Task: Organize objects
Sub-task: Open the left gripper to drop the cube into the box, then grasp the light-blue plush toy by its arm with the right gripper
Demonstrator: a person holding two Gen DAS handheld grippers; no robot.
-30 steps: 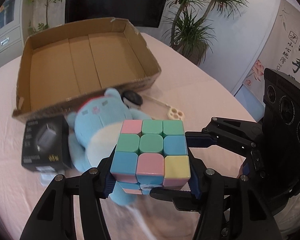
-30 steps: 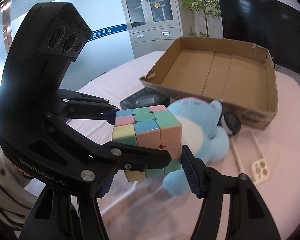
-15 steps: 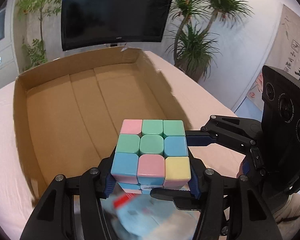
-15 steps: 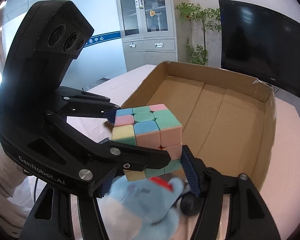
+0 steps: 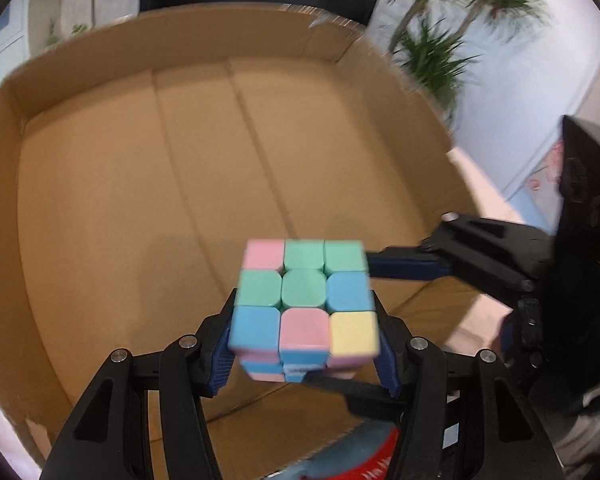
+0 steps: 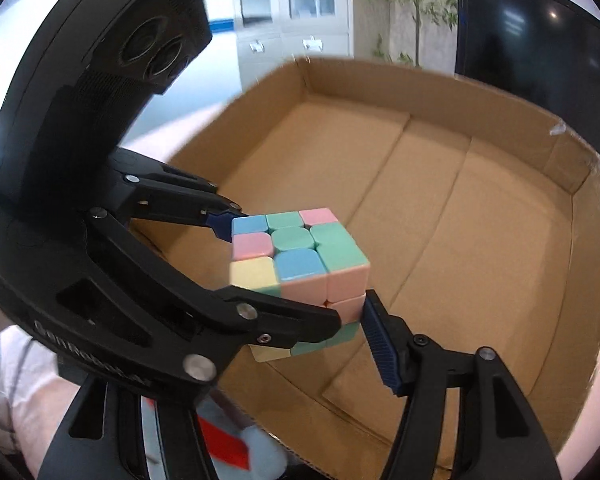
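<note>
The left gripper (image 5: pixel 304 344) is clamped on the pastel puzzle cube (image 5: pixel 306 304), blue pads on its two flanks. The right gripper (image 6: pixel 300 320) pinches the same cube crosswise. Both reach forward, holding the cube above the cardboard box (image 5: pixel 100 208) floor, so release likely means lowering straight down.

Pastel-coloured puzzle cube (image 5: pixel 305 304) of smooth, matt plastic with rounded tiles. Open brown cardboard box (image 5: pixel 100 208): matt, creased paperboard, raw torn rim. Left gripper (image 5: pixel 304 364) and right gripper (image 6: pixel 300 320): matt black plastic with bright metal screws and ribbed blue pads (image 6: pixel 382 350). Blue plush toy (image 6: pixel 256 456): soft cloth.
</note>
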